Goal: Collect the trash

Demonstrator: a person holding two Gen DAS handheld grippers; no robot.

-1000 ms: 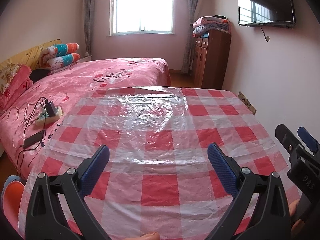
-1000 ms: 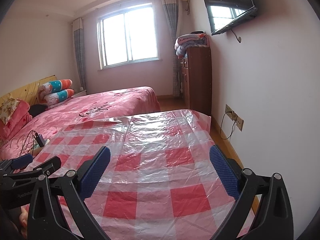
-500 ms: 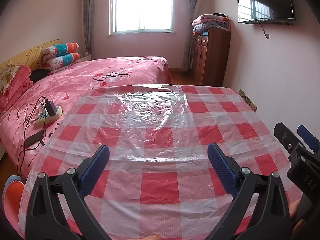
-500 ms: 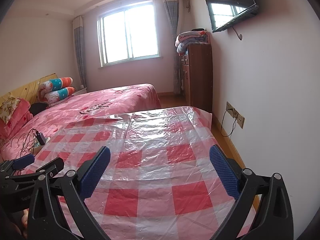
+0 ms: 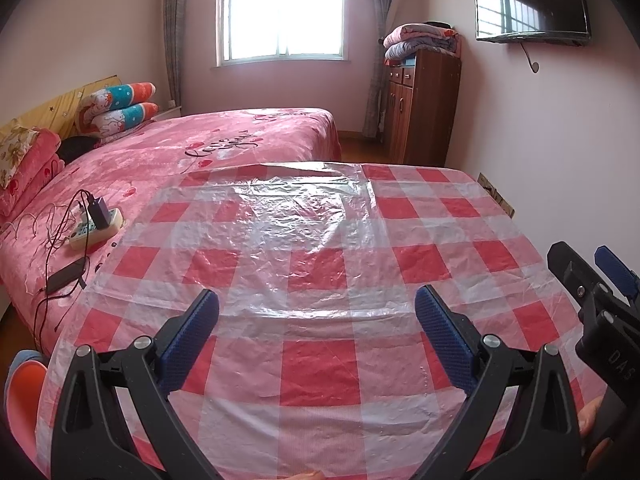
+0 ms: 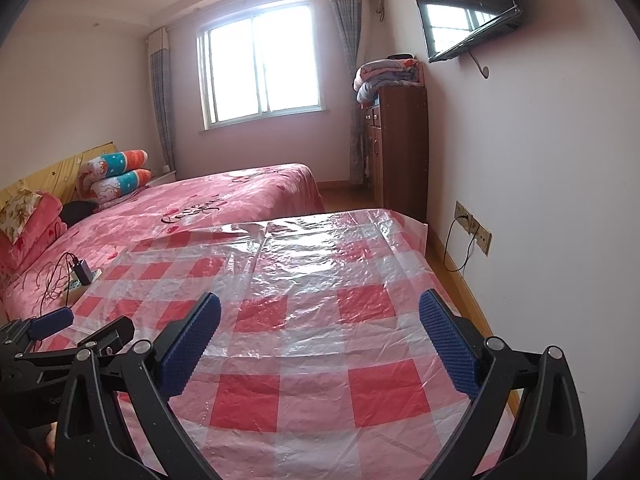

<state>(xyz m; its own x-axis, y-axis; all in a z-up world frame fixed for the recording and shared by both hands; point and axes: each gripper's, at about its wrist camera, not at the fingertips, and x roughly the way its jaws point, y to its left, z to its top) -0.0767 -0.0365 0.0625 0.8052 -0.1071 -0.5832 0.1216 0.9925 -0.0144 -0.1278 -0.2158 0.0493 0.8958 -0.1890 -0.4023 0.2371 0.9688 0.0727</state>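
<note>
A table under a red-and-white checked plastic cloth (image 5: 320,240) (image 6: 320,280) fills both views. I see no loose trash on it in either view. My left gripper (image 5: 316,308) hovers open over the cloth's near edge with nothing between its blue pads. My right gripper (image 6: 320,312) is open and empty too, over the table's right half. Each gripper shows in the other's view: the right gripper (image 5: 592,276) at the far right, the left gripper (image 6: 80,328) at the lower left. A fingertip of the person peeks in at the bottom edge.
A pink bed (image 5: 180,160) lies left of and behind the table, with a power strip and charger (image 5: 96,224), cables and a phone (image 5: 66,276). A wooden cabinet (image 6: 400,152) stands by the right wall. Wall sockets (image 6: 474,228) and a TV (image 6: 468,12) are on that wall.
Both views have drifted slightly, so the table's far edge sits a little higher in frame. Both grippers stay open and empty.
</note>
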